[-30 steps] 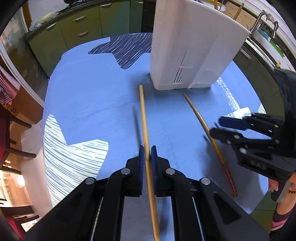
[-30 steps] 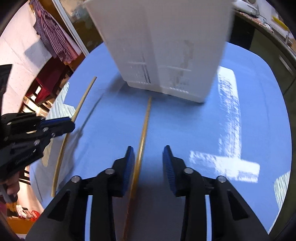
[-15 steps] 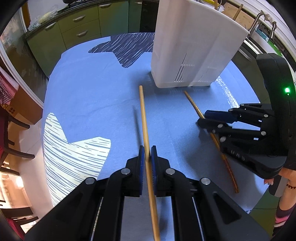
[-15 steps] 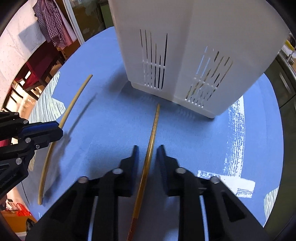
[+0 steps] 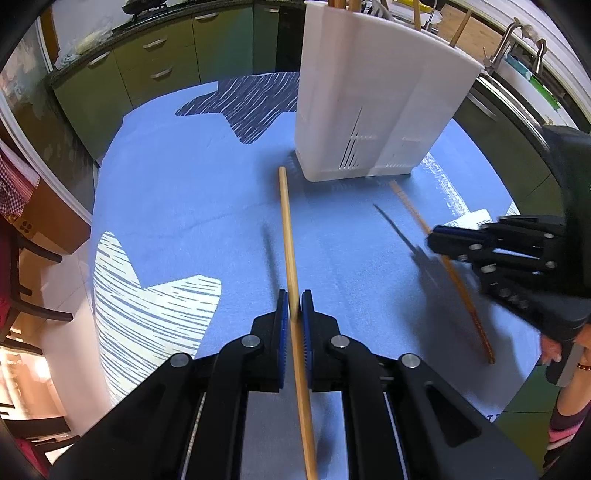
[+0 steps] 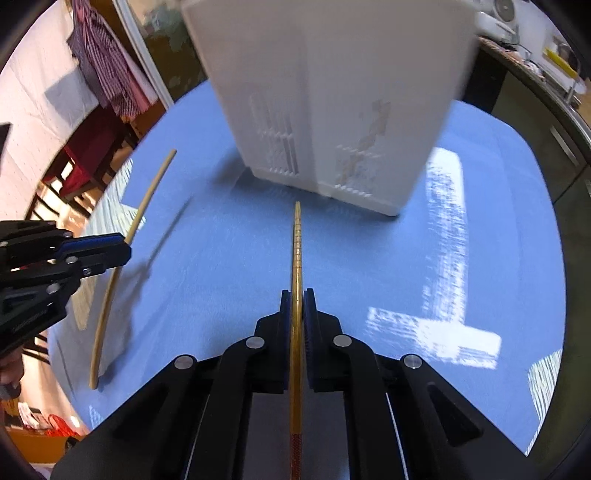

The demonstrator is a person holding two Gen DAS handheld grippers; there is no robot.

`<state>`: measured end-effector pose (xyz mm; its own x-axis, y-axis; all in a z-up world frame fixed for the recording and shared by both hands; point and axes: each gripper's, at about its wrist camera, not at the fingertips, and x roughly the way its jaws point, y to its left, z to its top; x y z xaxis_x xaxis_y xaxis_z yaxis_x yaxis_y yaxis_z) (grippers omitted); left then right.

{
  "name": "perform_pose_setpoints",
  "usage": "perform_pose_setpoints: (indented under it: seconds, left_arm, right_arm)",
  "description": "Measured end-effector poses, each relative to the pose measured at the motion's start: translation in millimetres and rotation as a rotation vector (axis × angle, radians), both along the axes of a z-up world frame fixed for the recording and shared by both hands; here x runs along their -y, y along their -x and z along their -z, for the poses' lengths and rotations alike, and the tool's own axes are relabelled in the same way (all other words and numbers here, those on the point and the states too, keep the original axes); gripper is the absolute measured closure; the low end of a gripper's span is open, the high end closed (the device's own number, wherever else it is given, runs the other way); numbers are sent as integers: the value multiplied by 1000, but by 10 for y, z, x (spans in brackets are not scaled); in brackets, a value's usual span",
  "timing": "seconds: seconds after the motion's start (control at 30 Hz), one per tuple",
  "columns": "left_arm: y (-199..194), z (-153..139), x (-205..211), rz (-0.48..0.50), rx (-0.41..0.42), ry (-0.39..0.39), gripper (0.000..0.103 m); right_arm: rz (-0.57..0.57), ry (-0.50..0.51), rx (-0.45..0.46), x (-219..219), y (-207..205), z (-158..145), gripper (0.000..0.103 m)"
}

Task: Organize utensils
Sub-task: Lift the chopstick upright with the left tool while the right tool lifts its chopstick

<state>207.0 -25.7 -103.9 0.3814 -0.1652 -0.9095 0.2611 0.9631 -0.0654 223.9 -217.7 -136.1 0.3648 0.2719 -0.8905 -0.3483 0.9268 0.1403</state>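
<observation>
My left gripper [image 5: 294, 306] is shut on a pale wooden chopstick [image 5: 286, 229] whose far end points at the white utensil holder [image 5: 369, 110]. In the right wrist view, my right gripper [image 6: 296, 302] is closing its jaws the last bit on a darker golden chopstick [image 6: 297, 243] with a red end, and the pads press it on both sides. That chopstick also points at the holder [image 6: 332, 92]. Each gripper appears in the other's view: the right gripper [image 5: 434, 238] at the right, the left gripper [image 6: 125, 251] at the left. Both chopsticks cast shadows on the blue cloth [image 6: 221, 258].
Wooden handles [image 5: 354, 5] stick out of the holder's top. Green cabinets [image 5: 147, 74] run behind the table, with a sink tap [image 5: 513, 37] at the back right. Dark chairs [image 5: 22, 258] stand beyond the left table edge. A person's hand [image 5: 554, 350] holds the right gripper.
The right gripper's jaws went from wide apart beside the darker chopstick to pressed on it, and it drew back toward the right. The left gripper kept still on its chopstick.
</observation>
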Motion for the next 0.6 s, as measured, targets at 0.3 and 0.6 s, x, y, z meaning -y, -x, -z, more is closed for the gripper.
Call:
perform_pose_setpoints:
  seconds: [0.3,0.6]
  left_arm:
    - [123,-155,-27,11,33,-1,96]
    - [264,-400,-62,17,86,13,96]
  right_arm:
    - [61,-120,138,507,438,-576,96]
    - [94,-164,222,782,754,-871,96]
